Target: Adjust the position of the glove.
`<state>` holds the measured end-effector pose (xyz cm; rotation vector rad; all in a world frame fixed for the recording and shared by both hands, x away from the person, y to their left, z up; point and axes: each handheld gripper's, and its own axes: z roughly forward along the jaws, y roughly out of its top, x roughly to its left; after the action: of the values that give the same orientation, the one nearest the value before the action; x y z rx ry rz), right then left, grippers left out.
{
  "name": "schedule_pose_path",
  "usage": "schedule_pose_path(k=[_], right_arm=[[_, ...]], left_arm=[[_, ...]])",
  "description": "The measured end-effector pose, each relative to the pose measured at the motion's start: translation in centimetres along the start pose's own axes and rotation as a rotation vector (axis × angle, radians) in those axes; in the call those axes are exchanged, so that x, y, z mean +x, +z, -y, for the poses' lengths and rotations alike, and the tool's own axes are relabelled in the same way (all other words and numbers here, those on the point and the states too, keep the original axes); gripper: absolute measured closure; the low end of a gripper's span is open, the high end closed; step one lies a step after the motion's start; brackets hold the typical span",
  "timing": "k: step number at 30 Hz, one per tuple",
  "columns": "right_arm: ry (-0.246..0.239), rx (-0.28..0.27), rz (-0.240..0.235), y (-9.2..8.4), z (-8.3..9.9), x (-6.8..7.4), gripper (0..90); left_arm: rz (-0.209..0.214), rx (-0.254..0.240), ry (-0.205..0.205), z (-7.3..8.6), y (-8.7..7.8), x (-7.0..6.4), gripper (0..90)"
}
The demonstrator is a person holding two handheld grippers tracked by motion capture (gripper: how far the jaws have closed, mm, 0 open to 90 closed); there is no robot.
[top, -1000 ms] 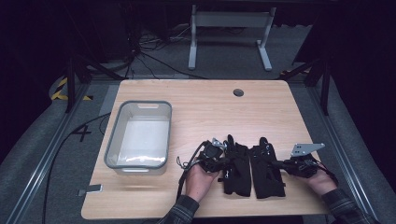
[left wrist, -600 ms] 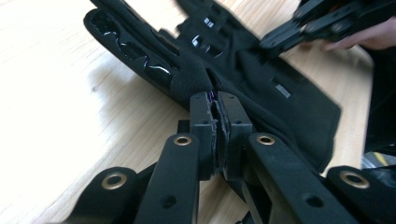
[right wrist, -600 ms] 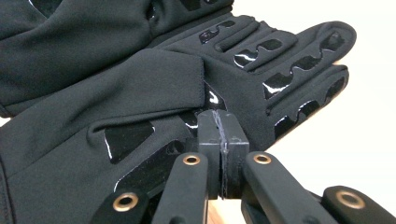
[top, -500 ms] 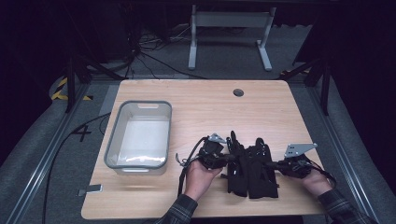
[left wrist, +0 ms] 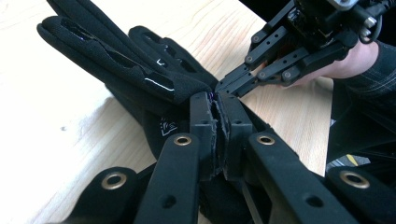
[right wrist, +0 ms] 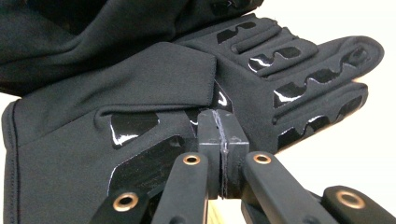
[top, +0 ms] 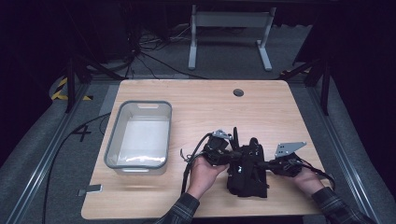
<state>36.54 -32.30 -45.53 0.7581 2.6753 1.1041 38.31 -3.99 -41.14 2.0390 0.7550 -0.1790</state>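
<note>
Two black gloves (top: 246, 171) with glossy grip patches lie bunched together at the table's front right. My left gripper (top: 237, 154) comes at them from the left and is shut, pinching glove fabric at the pile's top. In the left gripper view its jaws (left wrist: 215, 101) meet at the base of the glove fingers (left wrist: 135, 65), with the right gripper (left wrist: 229, 85) touching the same spot. My right gripper (top: 264, 164) comes from the right. Seen in the right gripper view, it (right wrist: 218, 117) is shut on the edge of a glove (right wrist: 140, 93) under a folded flap.
A clear plastic bin (top: 140, 136) stands empty on the left half of the wooden table (top: 196, 100). A round cable hole (top: 238, 92) sits near the far edge. A metal stand (top: 229, 28) and cables lie on the floor beyond.
The two gloves lay side by side before; now they are drawn together into one pile. Both grippers have moved inward toward each other.
</note>
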Motion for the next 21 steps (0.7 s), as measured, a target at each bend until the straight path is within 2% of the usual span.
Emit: schedule_pose_path(k=[4, 8, 12, 21], right_arm=[[-0.027, 0.0, -0.005, 0.7, -0.7, 0.2, 90.0], [-0.029, -0.002, -0.013, 1.2, -1.2, 0.0, 90.0], [-0.05, -0.002, -0.015, 2.0, -1.9, 0.1, 90.0], [-0.044, -0.012, -0.033, 2.3, -2.1, 0.0, 90.0]], left_arm=[[0.0, 0.002, 0.003, -0.4, 0.4, 0.0, 86.1], [-0.005, 0.005, 0.003, -0.7, 0.8, 0.1, 86.1], [-0.006, 0.011, 0.001, -0.8, 1.2, 0.2, 86.1], [-0.008, 0.018, -0.004, -1.0, 2.2, 0.3, 86.1]])
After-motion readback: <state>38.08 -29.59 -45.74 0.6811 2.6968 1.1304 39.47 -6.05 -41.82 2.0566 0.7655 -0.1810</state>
